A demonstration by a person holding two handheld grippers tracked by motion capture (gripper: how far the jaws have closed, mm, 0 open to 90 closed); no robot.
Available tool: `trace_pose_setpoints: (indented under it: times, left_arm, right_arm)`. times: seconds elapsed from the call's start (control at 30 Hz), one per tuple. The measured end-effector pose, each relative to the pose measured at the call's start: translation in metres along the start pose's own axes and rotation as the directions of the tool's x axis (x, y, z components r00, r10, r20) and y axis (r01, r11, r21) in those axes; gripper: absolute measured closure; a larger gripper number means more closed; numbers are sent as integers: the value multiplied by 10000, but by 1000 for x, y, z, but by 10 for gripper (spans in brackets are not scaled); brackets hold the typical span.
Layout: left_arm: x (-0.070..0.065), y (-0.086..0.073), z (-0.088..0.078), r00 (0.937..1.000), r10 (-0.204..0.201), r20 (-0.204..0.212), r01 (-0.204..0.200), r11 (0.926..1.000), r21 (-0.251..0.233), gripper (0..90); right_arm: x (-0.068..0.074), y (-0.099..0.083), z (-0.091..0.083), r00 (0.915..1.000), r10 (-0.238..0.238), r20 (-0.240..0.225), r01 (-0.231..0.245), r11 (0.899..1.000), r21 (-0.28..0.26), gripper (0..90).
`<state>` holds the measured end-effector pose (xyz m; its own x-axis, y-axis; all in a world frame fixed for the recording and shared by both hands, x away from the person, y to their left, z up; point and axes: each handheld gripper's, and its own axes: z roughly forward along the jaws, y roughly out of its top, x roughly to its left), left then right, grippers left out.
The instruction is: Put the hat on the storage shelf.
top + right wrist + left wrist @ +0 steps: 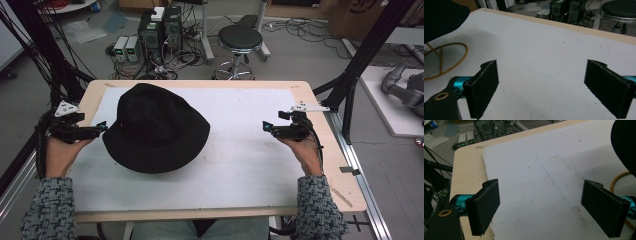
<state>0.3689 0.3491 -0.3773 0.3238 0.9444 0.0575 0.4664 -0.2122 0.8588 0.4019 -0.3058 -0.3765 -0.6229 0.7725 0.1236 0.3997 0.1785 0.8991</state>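
Plain black hat [156, 127], no legible writing.

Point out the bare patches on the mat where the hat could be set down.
Widest free patch: the white mat between the black hat and the right tool. A bare strip runs along the mat's near edge. Crowded: the left side, where the hat's brim nearly meets the left tool and sits on a yellow stand.

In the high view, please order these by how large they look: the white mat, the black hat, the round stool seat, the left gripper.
1. white mat
2. black hat
3. and 4. The stool seat and the left gripper look alike; the stool stands farther away, so I leave them unranked.
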Motion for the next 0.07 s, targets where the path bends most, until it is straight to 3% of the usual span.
trace_pose_setpoints:
  times: [0.07]
  left_arm:
    - [0, 0, 1, 10000, 0, -10, 0, 10000, 4, 158]
  right_arm:
    - [0, 0, -1, 10000, -13, 8, 13, 10000, -21, 121]
